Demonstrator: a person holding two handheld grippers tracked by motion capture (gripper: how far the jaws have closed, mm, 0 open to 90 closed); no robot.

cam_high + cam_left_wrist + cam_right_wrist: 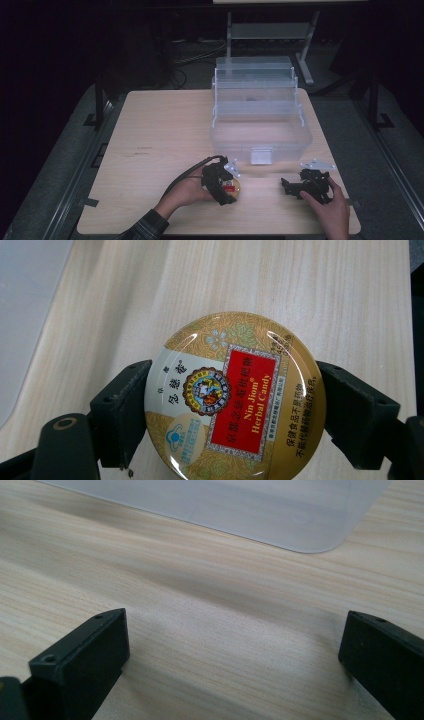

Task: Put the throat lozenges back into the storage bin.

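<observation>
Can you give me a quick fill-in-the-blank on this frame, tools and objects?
1. The left tool is closed on a round ____ tin labelled Herbal Candy.
2. The right tool has its jaws apart with ____ between them.
3. The clear plastic box stands on the wooden table with its lid ____.
4. In the high view, the tin sits to the ____ of the right tool.

Missing words: gold; nothing; open; left

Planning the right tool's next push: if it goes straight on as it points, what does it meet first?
Bare table first, then probably the clear box ahead; depth is hard to judge. The right tool is open and empty.
</observation>
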